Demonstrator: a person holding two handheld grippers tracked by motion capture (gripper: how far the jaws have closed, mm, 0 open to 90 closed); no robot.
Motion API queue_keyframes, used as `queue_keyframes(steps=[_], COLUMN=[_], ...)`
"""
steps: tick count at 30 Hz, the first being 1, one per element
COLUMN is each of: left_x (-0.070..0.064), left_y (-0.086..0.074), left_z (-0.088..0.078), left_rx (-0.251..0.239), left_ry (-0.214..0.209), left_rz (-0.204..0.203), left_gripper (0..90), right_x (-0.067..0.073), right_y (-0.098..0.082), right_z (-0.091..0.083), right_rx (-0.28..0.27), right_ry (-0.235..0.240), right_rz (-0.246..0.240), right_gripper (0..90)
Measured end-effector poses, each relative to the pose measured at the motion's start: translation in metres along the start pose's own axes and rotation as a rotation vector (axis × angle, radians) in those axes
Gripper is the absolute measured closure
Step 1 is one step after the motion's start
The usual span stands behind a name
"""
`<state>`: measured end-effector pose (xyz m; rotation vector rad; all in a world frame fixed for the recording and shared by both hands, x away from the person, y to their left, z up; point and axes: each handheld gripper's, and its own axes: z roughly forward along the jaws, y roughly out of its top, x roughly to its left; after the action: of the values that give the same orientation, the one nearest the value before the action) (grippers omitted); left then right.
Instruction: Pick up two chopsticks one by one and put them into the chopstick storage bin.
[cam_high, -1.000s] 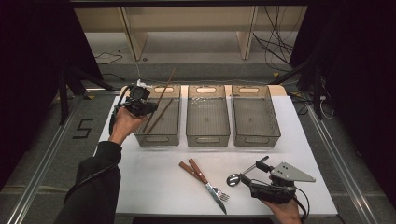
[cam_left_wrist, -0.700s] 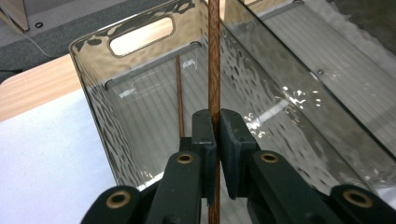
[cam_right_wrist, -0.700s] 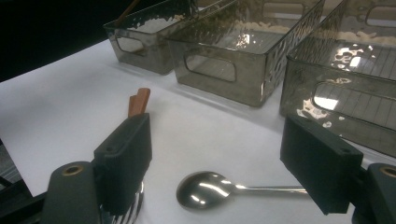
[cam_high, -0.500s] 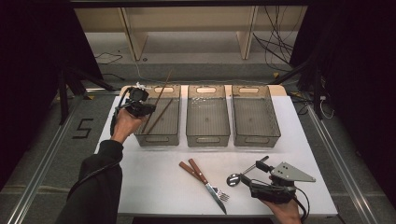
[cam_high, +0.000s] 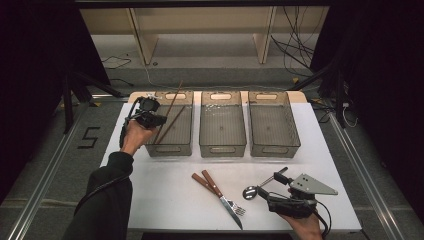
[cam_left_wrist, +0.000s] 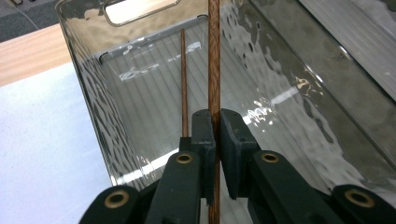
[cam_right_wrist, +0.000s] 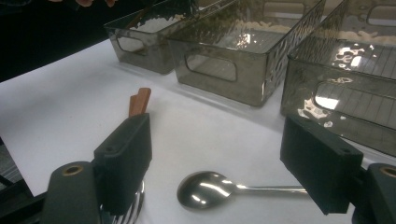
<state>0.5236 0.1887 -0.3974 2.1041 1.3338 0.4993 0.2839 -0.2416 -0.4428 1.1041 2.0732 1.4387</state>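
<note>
Your left gripper (cam_left_wrist: 212, 140) pinches one thin round wooden chopstick (cam_left_wrist: 214, 60) between its jaws, the stick running straight ahead over the ribbed floor of the clear, dimpled plastic bin (cam_left_wrist: 84, 74); a second chopstick (cam_left_wrist: 183, 79) lies just left of the jaws. Let go too high, and the smooth stick may bounce or catch on the rim. Your right gripper (cam_right_wrist: 219, 154) stands with jaws spread, a polished metal spoon (cam_right_wrist: 208, 189) between them untouched; closing off-centre could skid its rounded bowl away.
</note>
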Motion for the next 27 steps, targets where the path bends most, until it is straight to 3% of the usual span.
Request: queue_keyframes(steps=[8,16,21,27], left_x=[0.002,0.006,0.002,-0.006], left_y=[-0.003,-0.006,-0.006,-0.014], left_z=[0.005,-0.001,-0.016,-0.032], left_rx=[0.019,-0.015,-0.061,-0.08], left_ry=[0.009,-0.031,-0.066,-0.11], left_rz=[-0.025,-0.073,-0.092,-0.096], left_gripper=[82.8,63.4,52.3,39.6], right_x=[0.0,0.0,0.0,0.0], right_y=[0.0,0.0,0.0,0.0], right_z=[0.0,0.0,0.0,0.0], right_rx=[-0.002,-0.002,0.001,0.003], right_ry=[0.0,-0.001,-0.001,-0.002], right_rz=[0.001,0.0,0.0,0.001], right_gripper=[25.6,25.6,25.6,25.6])
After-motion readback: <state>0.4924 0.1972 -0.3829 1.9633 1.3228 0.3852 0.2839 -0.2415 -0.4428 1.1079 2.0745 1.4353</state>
